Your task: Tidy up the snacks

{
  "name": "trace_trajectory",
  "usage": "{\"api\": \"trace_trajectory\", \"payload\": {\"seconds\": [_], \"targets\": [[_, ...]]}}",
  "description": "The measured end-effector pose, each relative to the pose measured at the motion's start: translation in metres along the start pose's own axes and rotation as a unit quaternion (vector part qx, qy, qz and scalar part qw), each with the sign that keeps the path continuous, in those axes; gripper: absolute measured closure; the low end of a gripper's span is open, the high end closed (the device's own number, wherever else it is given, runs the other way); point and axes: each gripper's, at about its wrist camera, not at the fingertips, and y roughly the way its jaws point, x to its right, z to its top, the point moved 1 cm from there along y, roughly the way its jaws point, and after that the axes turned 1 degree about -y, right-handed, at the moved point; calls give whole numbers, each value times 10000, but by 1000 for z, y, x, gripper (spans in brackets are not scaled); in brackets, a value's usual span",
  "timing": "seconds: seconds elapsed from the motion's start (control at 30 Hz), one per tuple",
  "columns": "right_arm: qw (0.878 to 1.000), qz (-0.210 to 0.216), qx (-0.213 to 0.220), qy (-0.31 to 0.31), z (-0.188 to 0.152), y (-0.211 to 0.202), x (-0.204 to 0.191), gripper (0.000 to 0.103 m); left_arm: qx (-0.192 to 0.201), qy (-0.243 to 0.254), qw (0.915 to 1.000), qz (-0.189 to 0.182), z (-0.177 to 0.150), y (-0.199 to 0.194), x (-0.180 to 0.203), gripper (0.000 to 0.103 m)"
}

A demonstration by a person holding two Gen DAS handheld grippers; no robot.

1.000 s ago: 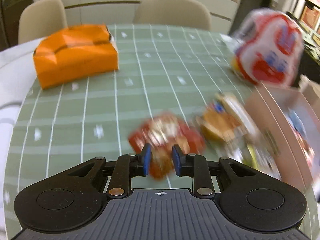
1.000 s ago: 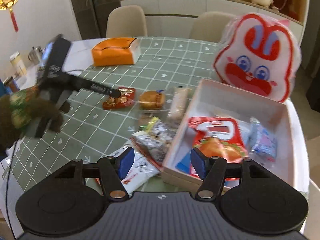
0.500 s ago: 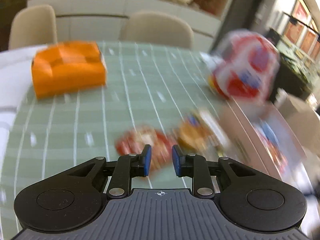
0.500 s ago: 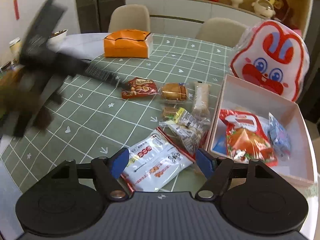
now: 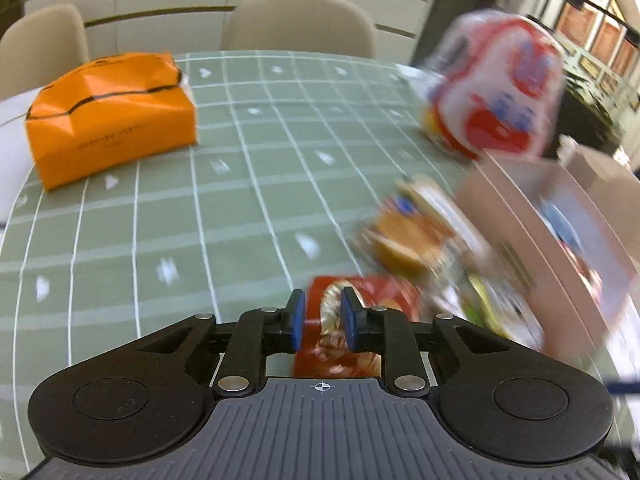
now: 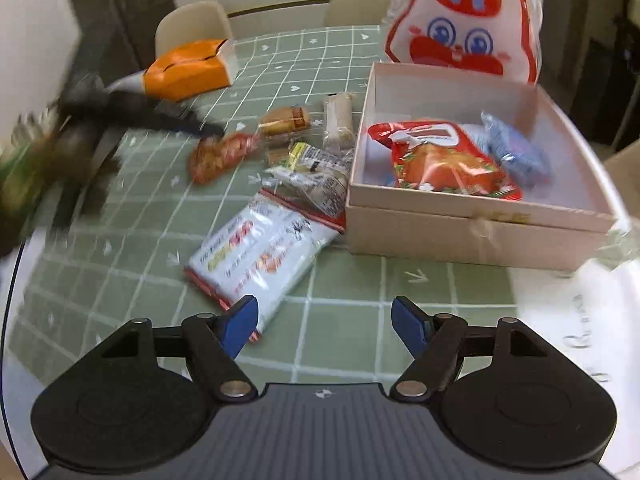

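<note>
A red snack packet lies on the green checked tablecloth. My left gripper is closing on it, and the packet fills the narrow gap between the blue pads. In the right wrist view the same packet is blurred at the tip of the left gripper. My right gripper is open and holds nothing. It is low over the table, and its left fingertip overlaps a corner of a white packet. The pale open box holds a red bag and a blue packet.
Loose snacks lie left of the box: a cake packet, a pale roll and a clear wrapped packet. A rabbit-face bag stands behind the box. An orange box sits far left. Chairs line the far edge.
The left jaws have narrowed around the red packet, which now sits between the pads. The right gripper has opened wider, dropped lower and rolled, so the white packet is now just ahead of it.
</note>
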Motion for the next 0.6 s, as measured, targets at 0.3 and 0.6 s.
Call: {"api": "trace_trajectory", "payload": {"seconds": [0.3,0.6], "targets": [[9996,125,-170,202,31,60,-43,16,-201,-263,9994,103,-52,-38,20,79],[9994,-78,-233,-239,17,48,-49,28,-151,-386,9991,130,-50,-52,35,79]]}}
